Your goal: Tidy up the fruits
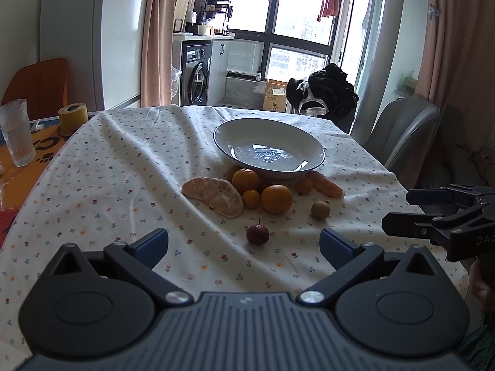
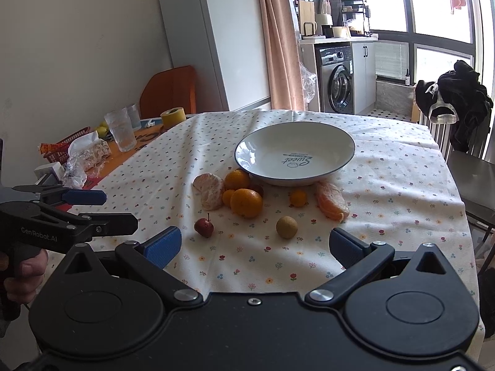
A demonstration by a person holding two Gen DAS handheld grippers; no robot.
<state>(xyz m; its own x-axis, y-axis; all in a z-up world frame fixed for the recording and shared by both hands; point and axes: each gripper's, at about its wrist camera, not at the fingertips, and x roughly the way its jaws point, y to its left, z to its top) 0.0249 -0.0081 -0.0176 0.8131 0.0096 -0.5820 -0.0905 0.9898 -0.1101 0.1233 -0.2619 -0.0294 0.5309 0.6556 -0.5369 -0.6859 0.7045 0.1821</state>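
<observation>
- One plate point(image 2: 340, 148) sat on the flowered tablecloth point(image 2: 386, 191), and we saw nothing in it but the printed word on its base.
- All the fruit lay on the cloth just in front of the plate: two oranges point(image 2: 246, 202), two smaller ones point(image 2: 298, 198), a peeled half point(image 2: 209, 191) on the left and another peeled piece point(image 2: 332, 201) on the right.
- Nearer to us, apart from the cluster, lay a small red fruit with a stem point(image 2: 204, 227) and a round tan fruit point(image 2: 286, 227).
- We held the left gripper point(image 1: 244, 242) above the cloth with its fingers spread wide and nothing between them; the red fruit point(image 1: 257, 234) sat just ahead, about in line with the gap.
- We held the right gripper point(image 2: 255, 247) likewise spread and empty, with the tan fruit just beyond its tips, a little right of centre.
- Off the cloth to the left stood a glass point(image 2: 120, 133) and a roll of yellow tape point(image 2: 173, 117).
</observation>
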